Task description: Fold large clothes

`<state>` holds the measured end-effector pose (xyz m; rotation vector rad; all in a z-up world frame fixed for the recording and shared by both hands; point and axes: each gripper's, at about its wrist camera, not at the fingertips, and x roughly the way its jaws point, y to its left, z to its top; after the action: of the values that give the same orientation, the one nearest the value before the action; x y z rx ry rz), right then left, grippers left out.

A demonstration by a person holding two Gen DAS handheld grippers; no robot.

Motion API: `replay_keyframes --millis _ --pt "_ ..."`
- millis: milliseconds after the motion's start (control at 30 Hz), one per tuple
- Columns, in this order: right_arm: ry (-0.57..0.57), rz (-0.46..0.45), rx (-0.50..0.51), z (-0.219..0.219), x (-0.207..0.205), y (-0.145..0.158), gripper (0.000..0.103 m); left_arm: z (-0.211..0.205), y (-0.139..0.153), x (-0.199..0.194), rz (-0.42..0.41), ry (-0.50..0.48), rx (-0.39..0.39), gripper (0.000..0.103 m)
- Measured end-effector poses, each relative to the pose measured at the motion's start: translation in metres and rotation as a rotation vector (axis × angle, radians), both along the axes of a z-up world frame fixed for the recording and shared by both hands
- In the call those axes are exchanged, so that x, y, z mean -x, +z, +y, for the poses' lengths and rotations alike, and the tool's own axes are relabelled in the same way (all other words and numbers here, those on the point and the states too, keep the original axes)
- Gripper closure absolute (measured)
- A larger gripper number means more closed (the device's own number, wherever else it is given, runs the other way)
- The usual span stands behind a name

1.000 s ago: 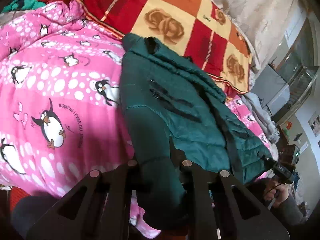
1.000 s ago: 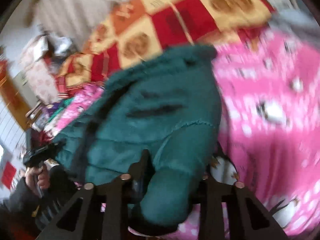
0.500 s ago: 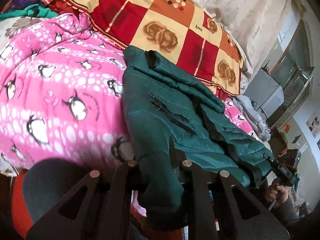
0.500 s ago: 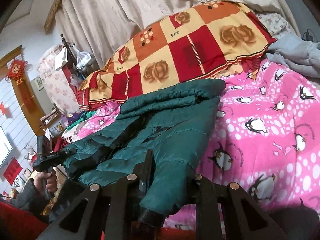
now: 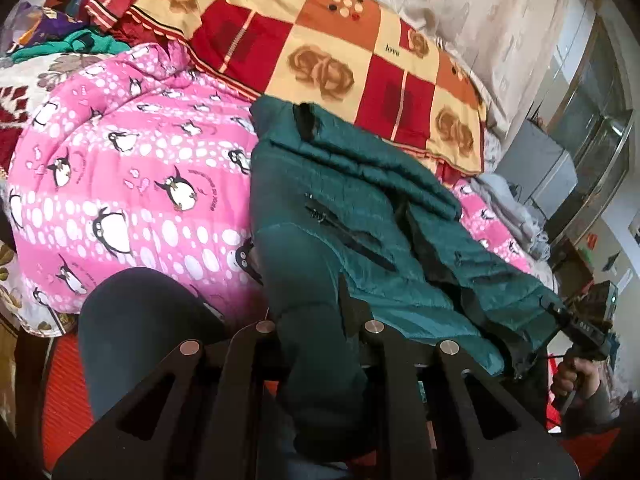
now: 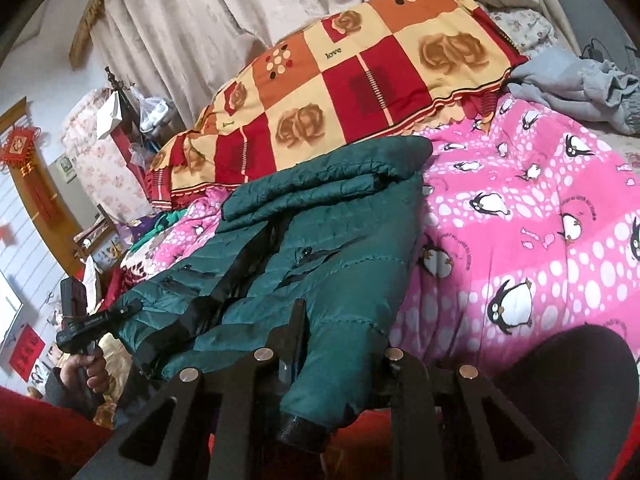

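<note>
A dark green padded jacket (image 5: pixel 352 208) is spread across the pink penguin quilt (image 5: pixel 132 184) on the bed, its far end against the red and yellow checked blanket (image 5: pixel 352 60). At the bed's near edge, one sleeve is clamped in the left tongs (image 5: pixel 316 336) and the other in the right tongs (image 6: pixel 332 360), each cuff hanging below the jaws. A grey garment (image 6: pixel 580 84) is seen beyond the quilt.

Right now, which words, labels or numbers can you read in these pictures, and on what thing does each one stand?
"love": checked blanket, and again on it.
Curved writing beside the penguins, pink quilt: too small to read.
Red wall papers: too blurred to read.
</note>
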<state>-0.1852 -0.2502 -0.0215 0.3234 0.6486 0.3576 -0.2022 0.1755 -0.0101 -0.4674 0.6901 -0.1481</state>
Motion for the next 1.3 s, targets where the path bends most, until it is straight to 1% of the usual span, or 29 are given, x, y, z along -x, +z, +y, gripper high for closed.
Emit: replay_keyframes --millis 67,200,333,467,533,667,767,900,967,1133,1300 --pt "0.010 -0.009 0.004 0.003 0.005 0.004 0.085 0.002 0.001 0.002 -0.008 0.005 0.006 0.092" --pt "0.013 -0.012 -0.002 0.004 0.007 0.005 0.085 0.006 0.002 0.000 -0.012 0.013 0.043 0.092" --pt "-0.004 -0.012 -0.024 0.000 -0.002 0.004 0.085 0.007 0.008 -0.011 -0.018 0.021 0.076 0.092" --pt "-0.027 -0.030 -0.045 -0.006 -0.018 0.008 0.085 0.012 0.024 -0.025 -0.035 0.073 0.106 0.092" --pt "-0.032 -0.050 -0.051 -0.008 -0.025 0.015 0.085 0.012 0.034 -0.031 -0.056 0.081 0.095 0.092" --pt "-0.033 -0.091 -0.025 -0.006 -0.038 0.030 0.085 0.007 0.056 -0.049 -0.112 0.070 0.036 0.092" --pt "-0.036 -0.101 -0.007 -0.005 -0.051 0.037 0.085 0.007 0.062 -0.070 -0.119 0.066 0.029 0.092" --pt "-0.052 -0.111 0.004 -0.004 -0.072 0.041 0.085 0.002 0.065 -0.098 -0.113 0.082 -0.014 0.092" --pt "-0.064 -0.112 0.002 -0.003 -0.082 0.043 0.085 0.003 0.064 -0.106 -0.117 0.088 -0.020 0.092" --pt "-0.087 -0.121 0.008 0.000 -0.109 0.051 0.085 0.010 0.060 -0.126 -0.117 0.110 -0.012 0.092" --pt "-0.114 -0.114 -0.039 -0.005 -0.139 0.057 0.085 0.015 0.062 -0.146 -0.110 0.129 -0.011 0.092"
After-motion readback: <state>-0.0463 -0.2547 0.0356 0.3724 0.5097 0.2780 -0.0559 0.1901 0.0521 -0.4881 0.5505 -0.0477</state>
